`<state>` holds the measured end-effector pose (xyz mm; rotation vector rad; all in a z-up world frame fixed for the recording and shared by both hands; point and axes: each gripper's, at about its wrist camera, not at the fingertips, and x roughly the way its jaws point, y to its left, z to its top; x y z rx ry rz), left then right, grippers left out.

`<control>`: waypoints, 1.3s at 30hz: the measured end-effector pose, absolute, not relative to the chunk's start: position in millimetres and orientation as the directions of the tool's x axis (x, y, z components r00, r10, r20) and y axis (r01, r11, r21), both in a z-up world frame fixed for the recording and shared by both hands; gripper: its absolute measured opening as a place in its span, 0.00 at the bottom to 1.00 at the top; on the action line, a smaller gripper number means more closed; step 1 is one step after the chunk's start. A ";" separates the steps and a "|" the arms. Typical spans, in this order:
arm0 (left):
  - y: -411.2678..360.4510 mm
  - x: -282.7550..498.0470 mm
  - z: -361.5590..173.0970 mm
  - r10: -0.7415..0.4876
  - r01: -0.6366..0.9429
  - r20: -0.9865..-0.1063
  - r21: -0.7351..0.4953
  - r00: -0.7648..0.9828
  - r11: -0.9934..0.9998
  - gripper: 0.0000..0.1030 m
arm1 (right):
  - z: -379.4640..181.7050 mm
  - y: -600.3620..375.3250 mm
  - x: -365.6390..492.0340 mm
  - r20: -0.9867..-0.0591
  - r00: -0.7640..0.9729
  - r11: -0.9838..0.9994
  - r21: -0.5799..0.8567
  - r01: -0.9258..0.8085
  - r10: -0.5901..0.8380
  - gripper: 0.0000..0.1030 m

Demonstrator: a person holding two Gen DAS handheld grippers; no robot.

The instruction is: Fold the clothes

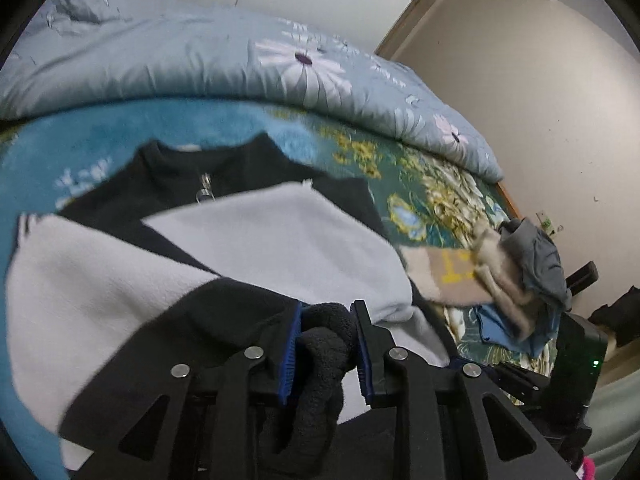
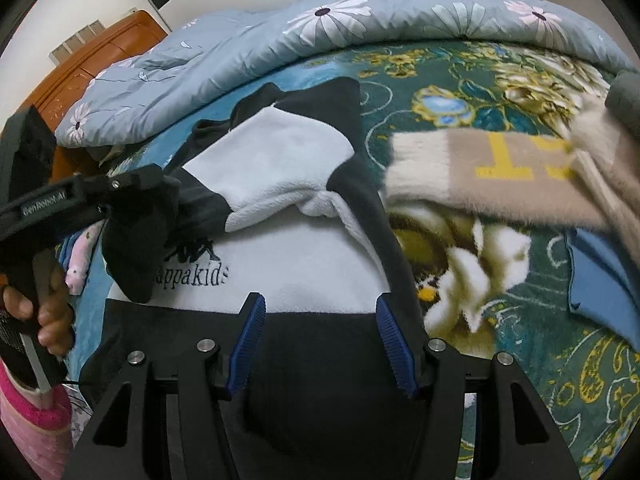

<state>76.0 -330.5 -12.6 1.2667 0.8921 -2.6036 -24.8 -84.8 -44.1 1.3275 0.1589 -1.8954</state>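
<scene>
A black-and-white fleece jacket (image 1: 280,240) (image 2: 304,264) with a zip collar and embroidered lettering lies spread on the bed. My left gripper (image 1: 326,320) (image 2: 132,192) is shut on the jacket's black sleeve cuff (image 1: 324,344) (image 2: 132,252). The cuff is bunched between the blue pads and hangs over the jacket's left side. The white part of that sleeve lies folded across the chest. My right gripper (image 2: 320,308) stands open just above the jacket's black bottom band, with nothing pinched between its fingers.
A beige knit with yellow letters (image 2: 500,160) (image 1: 452,276), a blue cloth (image 2: 600,288) and a grey garment (image 1: 536,264) are piled to the jacket's right. A floral quilt (image 2: 280,40) is heaped along the far side. A hand (image 2: 52,312) grips the left tool.
</scene>
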 end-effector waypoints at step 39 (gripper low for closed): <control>-423.9 249.2 -93.0 -0.153 0.657 -0.798 -0.353 -0.583 -0.666 0.73 | 27.8 -218.8 -5.6 -0.749 -0.176 -0.585 0.323 0.744 -0.638 0.17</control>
